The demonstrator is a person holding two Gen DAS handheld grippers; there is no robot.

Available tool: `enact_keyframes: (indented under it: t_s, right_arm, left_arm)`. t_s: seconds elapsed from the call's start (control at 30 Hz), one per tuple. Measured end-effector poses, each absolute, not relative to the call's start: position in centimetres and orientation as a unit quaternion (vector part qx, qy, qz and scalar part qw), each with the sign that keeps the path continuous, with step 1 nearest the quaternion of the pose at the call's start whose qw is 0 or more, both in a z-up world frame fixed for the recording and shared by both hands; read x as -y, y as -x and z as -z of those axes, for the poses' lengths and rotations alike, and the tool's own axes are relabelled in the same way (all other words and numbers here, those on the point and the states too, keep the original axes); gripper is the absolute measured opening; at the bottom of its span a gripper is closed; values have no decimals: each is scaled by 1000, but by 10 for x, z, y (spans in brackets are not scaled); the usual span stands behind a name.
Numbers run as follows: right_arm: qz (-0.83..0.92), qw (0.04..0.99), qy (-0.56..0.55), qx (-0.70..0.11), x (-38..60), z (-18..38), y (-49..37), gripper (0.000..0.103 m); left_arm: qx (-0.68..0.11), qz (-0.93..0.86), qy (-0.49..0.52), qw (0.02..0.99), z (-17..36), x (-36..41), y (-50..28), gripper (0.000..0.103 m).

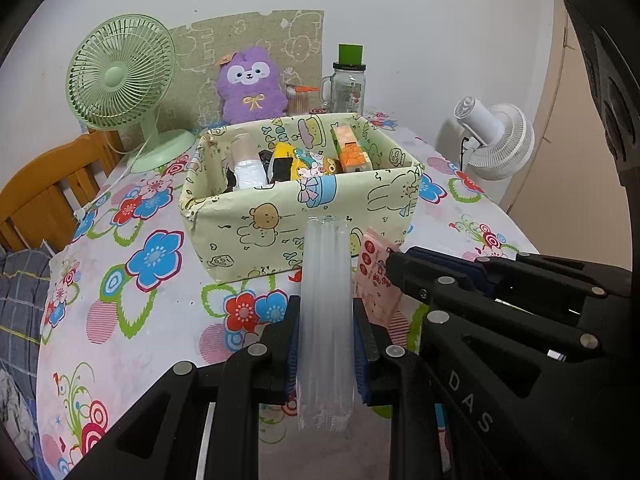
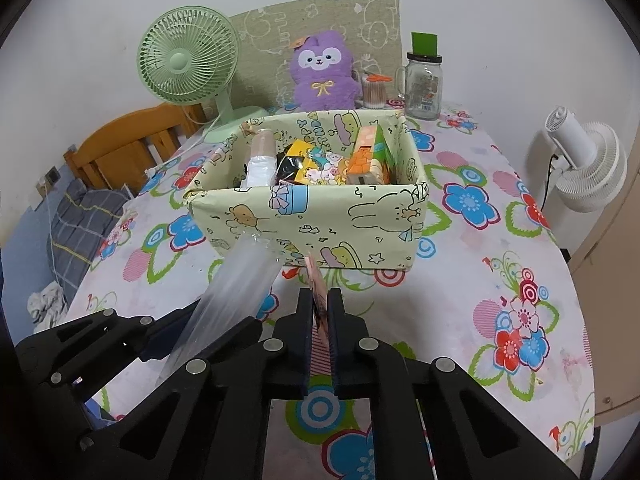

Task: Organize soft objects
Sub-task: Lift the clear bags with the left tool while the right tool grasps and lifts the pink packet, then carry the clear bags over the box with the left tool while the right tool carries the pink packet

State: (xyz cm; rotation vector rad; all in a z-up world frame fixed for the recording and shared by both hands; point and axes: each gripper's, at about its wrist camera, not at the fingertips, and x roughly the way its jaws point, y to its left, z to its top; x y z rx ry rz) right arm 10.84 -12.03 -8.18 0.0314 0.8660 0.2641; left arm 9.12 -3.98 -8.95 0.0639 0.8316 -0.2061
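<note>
My left gripper (image 1: pixel 326 308) is shut on a clear plastic pack of long tubes (image 1: pixel 326 264), which sticks up out of the jaws toward the box. My right gripper (image 2: pixel 320 296) is shut on a thin pink packet (image 2: pixel 316 280), held edge-on just in front of the box. Seen from the left wrist, the pink packet (image 1: pixel 374 280) lies flat-faced beside the clear pack, with the right gripper (image 1: pixel 394 260) coming in from the right. The cartoon-print box (image 1: pixel 280 216) (image 2: pixel 320 216) stands on the table behind both grippers and holds several packets, a cup stack and an orange carton.
Behind the box sit a purple plush toy (image 2: pixel 324 70), a green desk fan (image 2: pixel 188 56) and a glass jar with a green lid (image 2: pixel 424 84). A white fan (image 2: pixel 588 164) stands past the table's right edge. A wooden chair (image 2: pixel 132 148) is at the left. The tablecloth (image 2: pixel 480 300) is flowered.
</note>
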Motion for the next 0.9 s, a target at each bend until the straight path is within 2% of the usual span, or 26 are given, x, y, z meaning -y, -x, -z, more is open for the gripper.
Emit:
enact_keyframes:
  t_s: [0.9]
  right_arm:
    - [-117, 917, -11, -382, 122, 44, -108, 6]
  left_arm:
    - [-373, 109, -39, 921, 55, 43, -94, 22]
